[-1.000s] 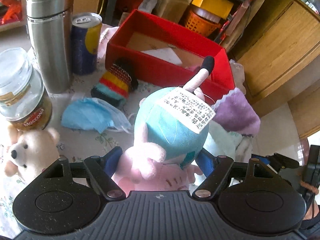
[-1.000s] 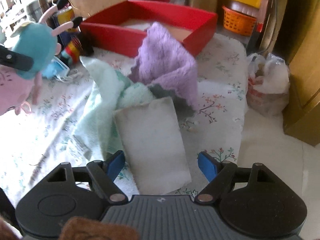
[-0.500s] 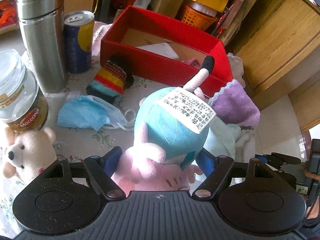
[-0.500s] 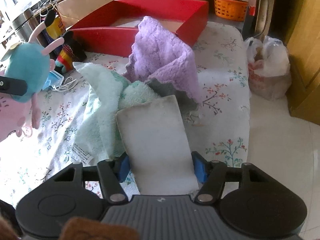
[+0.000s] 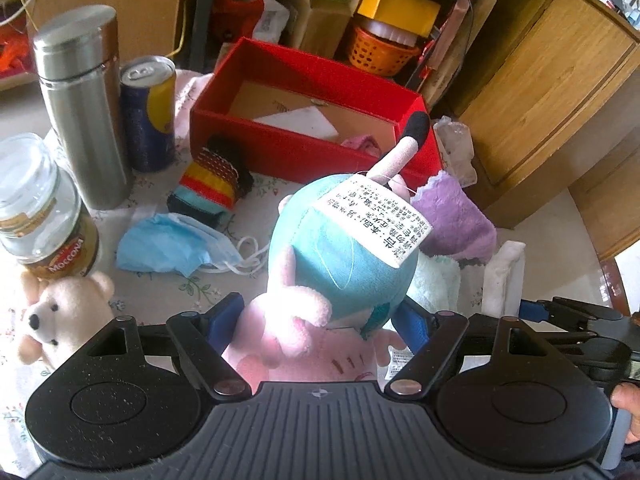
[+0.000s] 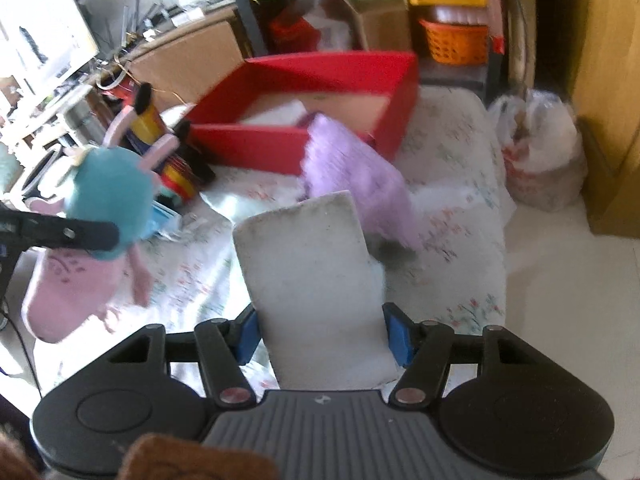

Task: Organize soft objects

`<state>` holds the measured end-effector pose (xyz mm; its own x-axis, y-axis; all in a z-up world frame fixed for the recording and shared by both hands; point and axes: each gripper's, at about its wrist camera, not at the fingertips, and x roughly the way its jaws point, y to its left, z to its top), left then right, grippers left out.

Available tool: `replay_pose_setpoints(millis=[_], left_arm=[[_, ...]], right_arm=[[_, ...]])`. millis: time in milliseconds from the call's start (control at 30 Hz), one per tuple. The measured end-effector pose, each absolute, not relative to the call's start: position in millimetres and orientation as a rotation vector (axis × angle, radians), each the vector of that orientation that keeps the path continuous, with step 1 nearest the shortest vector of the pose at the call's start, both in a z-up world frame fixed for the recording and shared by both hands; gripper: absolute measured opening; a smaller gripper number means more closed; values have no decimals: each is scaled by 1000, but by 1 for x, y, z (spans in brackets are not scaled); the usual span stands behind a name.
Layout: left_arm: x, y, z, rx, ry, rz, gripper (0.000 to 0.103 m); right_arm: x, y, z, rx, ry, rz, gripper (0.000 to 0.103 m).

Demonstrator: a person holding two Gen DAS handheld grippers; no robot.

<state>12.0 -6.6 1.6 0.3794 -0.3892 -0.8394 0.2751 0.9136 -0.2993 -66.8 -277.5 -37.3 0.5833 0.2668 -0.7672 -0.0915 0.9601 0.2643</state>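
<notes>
My left gripper [image 5: 320, 320] is shut on a pink and teal plush toy [image 5: 340, 252] with a white label, held above the table in front of the open red box [image 5: 304, 148]. The toy also shows at the left of the right wrist view [image 6: 108, 196]. My right gripper [image 6: 322, 334] is shut on a white folded cloth [image 6: 316, 280], lifted off the table. A purple cloth [image 6: 352, 176] lies past it by the red box [image 6: 304, 92]. A mint towel [image 5: 436, 284] lies beside the purple cloth [image 5: 452, 220].
On the floral table: a steel flask [image 5: 84, 108], a drink can [image 5: 148, 112], a coffee jar [image 5: 40, 216], a white teddy bear [image 5: 64, 316], a blue face mask [image 5: 168, 248], a striped sock [image 5: 208, 188]. Wooden cabinets [image 5: 540, 80] stand right. A plastic bag [image 6: 540, 148] sits on the floor.
My right gripper closed on the white cloth and lifted it off the towel pile. My left gripper rose a little with the plush toy, keeping its grip.
</notes>
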Motion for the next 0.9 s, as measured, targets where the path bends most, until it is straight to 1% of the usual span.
replay_pose_setpoints(millis=[500, 900], left_arm=[[15, -15, 33, -143, 1006, -416, 78], [25, -21, 53, -160, 931, -391, 78]], right_arm=[[-60, -248, 14, 226, 778, 282, 34], [-52, -251, 44, 264, 667, 244, 34]])
